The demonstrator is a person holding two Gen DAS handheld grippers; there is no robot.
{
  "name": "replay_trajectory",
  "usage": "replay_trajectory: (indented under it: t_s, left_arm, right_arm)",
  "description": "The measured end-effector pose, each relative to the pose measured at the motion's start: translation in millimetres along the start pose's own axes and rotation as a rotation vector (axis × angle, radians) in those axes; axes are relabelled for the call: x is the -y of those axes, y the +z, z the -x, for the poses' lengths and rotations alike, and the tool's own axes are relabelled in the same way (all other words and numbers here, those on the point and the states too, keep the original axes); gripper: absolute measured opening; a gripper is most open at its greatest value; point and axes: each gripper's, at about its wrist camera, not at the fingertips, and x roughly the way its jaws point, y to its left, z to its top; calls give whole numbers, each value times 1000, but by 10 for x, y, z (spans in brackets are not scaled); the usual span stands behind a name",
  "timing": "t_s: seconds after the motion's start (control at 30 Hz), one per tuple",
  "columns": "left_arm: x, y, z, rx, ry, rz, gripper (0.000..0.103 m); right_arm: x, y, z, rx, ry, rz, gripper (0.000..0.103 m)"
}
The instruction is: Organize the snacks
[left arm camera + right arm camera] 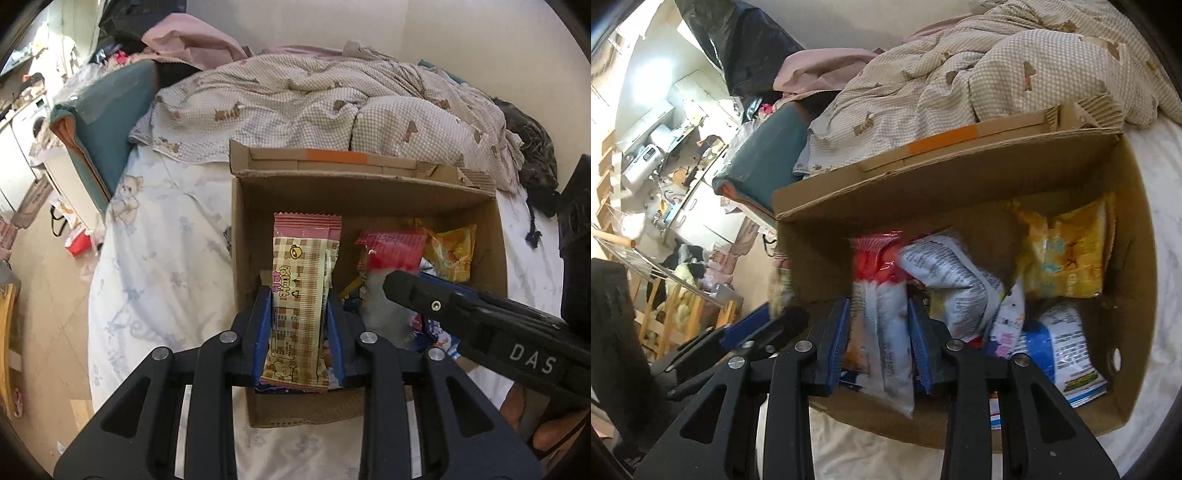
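Snack packets sit pinched in both claws above the cardboard box point(369, 199) on the bed point(159, 266): left claw point(299, 317) nearly closed on a checked bear-print wafer packet point(301, 295), right claw point(877, 332) on a red-topped white pouch point(882, 314). Light, crinkly and probably slippery, they are best gripped mid-body. Inside lie a yellow bag point(1067, 254) and blue-white packs point(1056, 343).

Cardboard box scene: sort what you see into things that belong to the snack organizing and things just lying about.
Part of the job:
- cardboard box
- pink checked snack bar in the left gripper
- red and white packet in the right gripper
- yellow bag in the box

Just lying about:
- checked duvet
- teal cushion
- pink cloth
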Motion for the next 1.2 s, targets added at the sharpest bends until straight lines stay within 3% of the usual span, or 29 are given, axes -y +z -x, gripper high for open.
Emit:
replay_trajectory:
  t_s: [0.07,0.13,0.17,0.2,0.43,0.5,0.63,0.73,0.87,1.03,1.2]
  left_arm:
    - [-6,1,23,7,15,-6,42]
    - [-2,-8,88,43,72,-13,61]
    - [-1,-11,127,64,73,-16,65]
    - [-3,-12,147,73,71,-17,69]
    - [4,15,351,131,52,-22,70]
    - [-15,12,427,154,68,-31,70]
    - [-171,-15,581,165,90,29,71]
    - [-235,-59,688,159,78,57,81]
    - [-264,-180,901,200,95,20,84]
    - [-351,-348,1140,224,83,49,103]
    - [-357,-524,1321,236,68,51,103]
  right_arm:
    - [-47,-6,55,35,-39,38,37]
    - [-17,0,91,43,-35,23,49]
    - [7,7,114,48,-32,8,63]
    - [27,10,150,60,-26,-4,67]
    - [-8,68,351,115,-62,22,73]
    - [-24,51,427,133,-79,29,84]
    - [-99,-4,584,148,-126,65,87]
    - [-202,-56,770,174,-140,104,87]
    - [-290,-188,1061,213,-159,118,88]
    - [-313,-448,1324,239,-196,98,99]
    - [-324,-705,1478,234,-235,79,102]
